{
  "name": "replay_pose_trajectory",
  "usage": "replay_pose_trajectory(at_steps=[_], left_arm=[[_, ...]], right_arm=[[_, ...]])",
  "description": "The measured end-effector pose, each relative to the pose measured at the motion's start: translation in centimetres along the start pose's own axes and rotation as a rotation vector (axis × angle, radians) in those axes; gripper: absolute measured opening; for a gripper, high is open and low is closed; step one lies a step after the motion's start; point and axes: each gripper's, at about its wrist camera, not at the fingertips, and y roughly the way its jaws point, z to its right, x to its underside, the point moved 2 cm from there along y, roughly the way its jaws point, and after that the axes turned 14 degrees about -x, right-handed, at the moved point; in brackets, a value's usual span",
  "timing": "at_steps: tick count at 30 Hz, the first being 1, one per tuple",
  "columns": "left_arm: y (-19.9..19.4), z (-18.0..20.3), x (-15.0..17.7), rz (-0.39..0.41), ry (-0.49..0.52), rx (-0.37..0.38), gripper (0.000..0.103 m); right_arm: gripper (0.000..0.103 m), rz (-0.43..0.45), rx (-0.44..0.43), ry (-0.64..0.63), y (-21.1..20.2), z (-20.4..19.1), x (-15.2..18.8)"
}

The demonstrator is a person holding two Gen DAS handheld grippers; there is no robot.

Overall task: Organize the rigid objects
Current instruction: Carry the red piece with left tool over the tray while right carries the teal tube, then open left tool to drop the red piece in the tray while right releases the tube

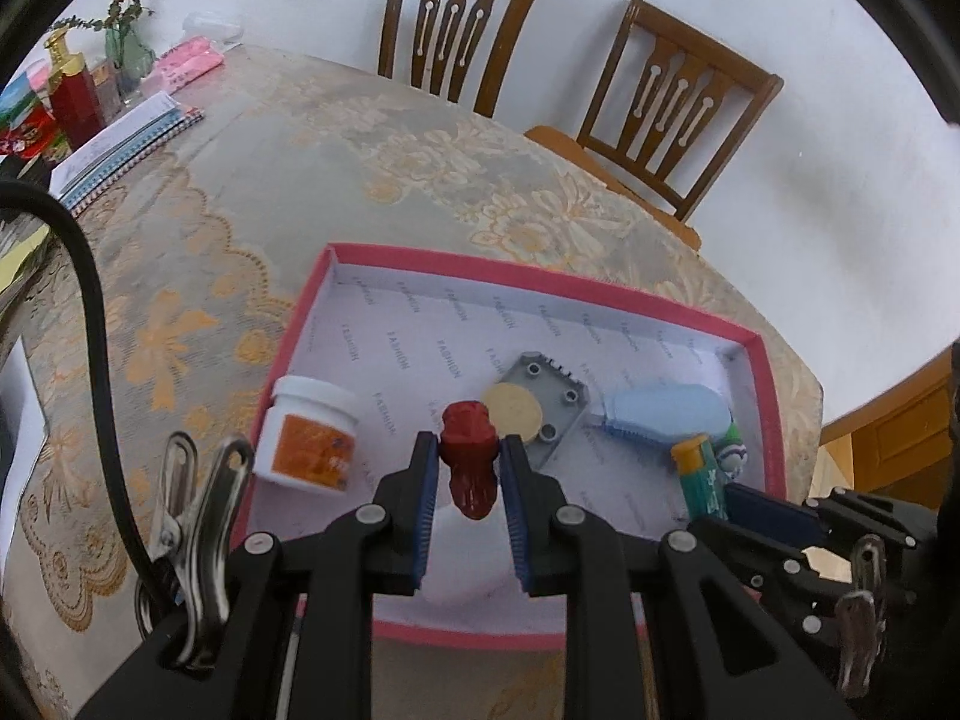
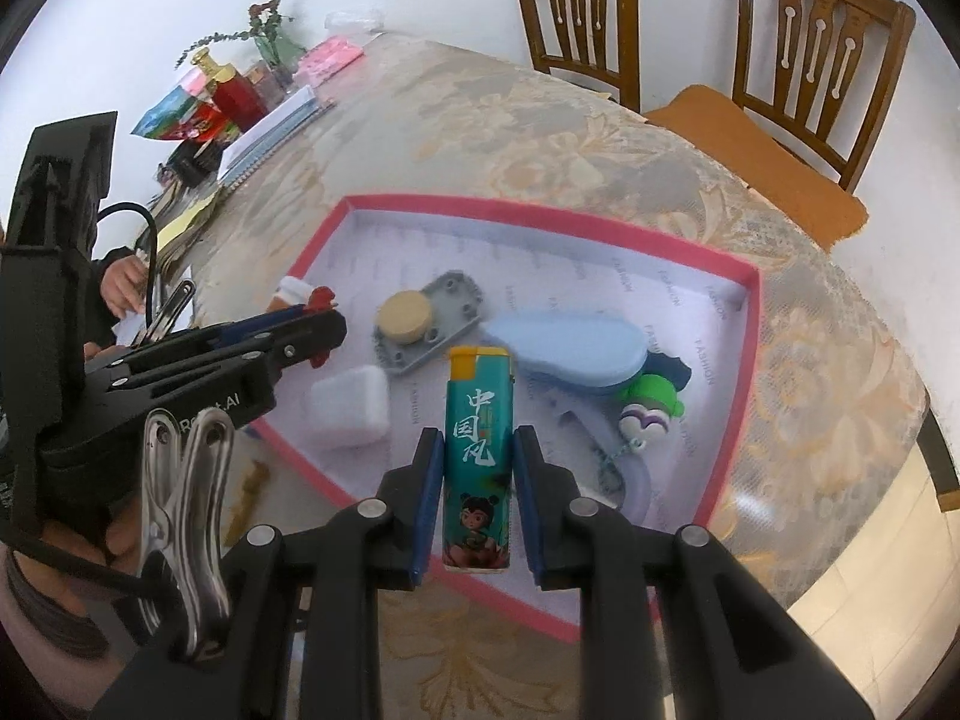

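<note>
The fingers (image 1: 427,468) of the left gripper (image 1: 465,468) are clamped on one small dark red figure (image 1: 471,459), held above the near part of the tray (image 1: 600,288). The right gripper (image 2: 478,468) has its fingers (image 2: 431,480) pressed on one teal lighter (image 2: 477,456) with a yellow top, pointing toward the far edge of the table (image 2: 810,330).

The one pink-rimmed tray, lined with white printed paper, lies on the table's near part. In it lie one grey plate (image 2: 429,324) with one round tan disc (image 2: 405,315) on it, one pale blue oval piece (image 2: 570,348), one green and white charm (image 2: 648,405) on a bead chain, and one white block (image 2: 349,405) near the tray's left edge. One white jar (image 1: 309,432) with an orange label sits at the tray's left rim.

Both grippers reach in over the tray's near edge, side by side. Two wooden chairs (image 1: 672,102) stand at the table's far edge.
</note>
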Motion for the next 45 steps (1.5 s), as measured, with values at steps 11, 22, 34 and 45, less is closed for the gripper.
replay_pose_trajectory(at_steps=[11,22,34,45], left_arm=[[2.1,0.7,-0.5,-0.031,0.007,0.005,0.022],[2.6,1.2,-0.6,-0.039,0.034,0.013,0.022],[1.2,1.0,-0.5,-0.016,0.049,-0.003,0.038],[-0.7,-2.5,1.1,-0.015,-0.009,-0.035,0.039]], right_arm=[[0.024,-0.007,0.029,0.03,0.7,2.1,-0.2],[0.023,-0.01,0.045,0.05,1.0,2.7,0.0],[0.026,0.037,0.062,0.012,0.2,1.5,-0.4],[0.034,0.081,0.098,-0.015,-0.9,-0.3,-0.1]])
